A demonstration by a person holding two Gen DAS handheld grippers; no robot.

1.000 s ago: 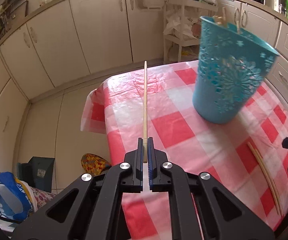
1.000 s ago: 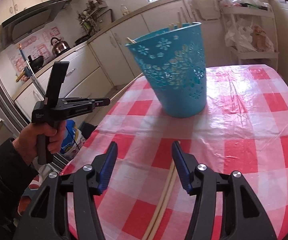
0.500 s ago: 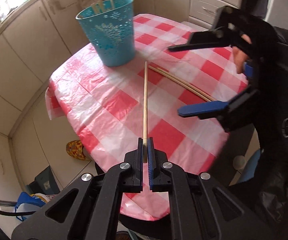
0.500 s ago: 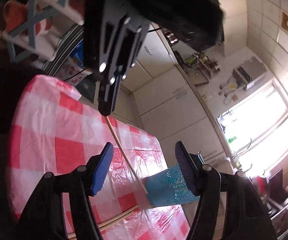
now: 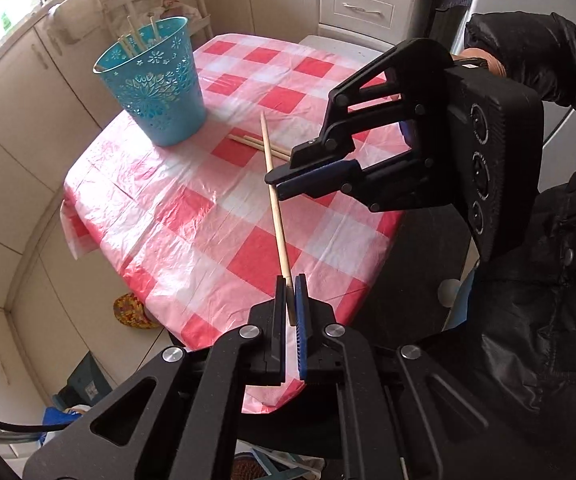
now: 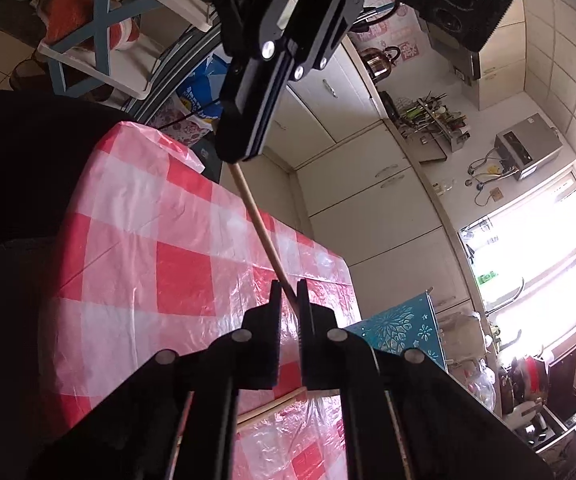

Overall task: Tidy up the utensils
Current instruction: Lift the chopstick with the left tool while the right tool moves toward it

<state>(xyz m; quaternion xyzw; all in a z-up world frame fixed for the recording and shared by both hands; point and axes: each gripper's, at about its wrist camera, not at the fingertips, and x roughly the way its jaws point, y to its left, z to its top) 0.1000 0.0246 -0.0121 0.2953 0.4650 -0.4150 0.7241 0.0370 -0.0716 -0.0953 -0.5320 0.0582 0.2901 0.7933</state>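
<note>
1. Table (image 5: 216, 216), under a red-and-white checked cloth, is carrying the bin and the loose chopsticks; its near corner is hanging over the floor in the left wrist view.
2. Right gripper (image 5: 276, 184) is reaching in from the right above the table. Its jaws are clenched across the held stick at about mid-length. In its own view (image 6: 288, 304) the stick is passing between the two pads, which are nearly together.
3. Left gripper (image 5: 290, 300) is sitting above the table's near edge. Its jaws are clenched on the butt end of the same stick. Seen from the right wrist view (image 6: 240, 152), it is gripping that stick's far end.
4. Bin (image 5: 156, 84), blue with cut-out flower patterns, is standing upright near the table's far left corner. Several chopsticks are sticking up from its rim. Only a part of its side (image 6: 400, 328) is showing in the right wrist view.
5. Stick (image 5: 274, 200), a single wooden chopstick, is being held in the air by both grippers at once, clear of the cloth. Its free tip is pointing toward the table's middle, right of the bin. In the right wrist view (image 6: 260, 232) it is running diagonally between the two grippers.
6. Loose chopsticks (image 5: 248, 140), a pair, are lying flat on the cloth just right of the bin's base, side by side, crossing beneath the held stick.
</note>
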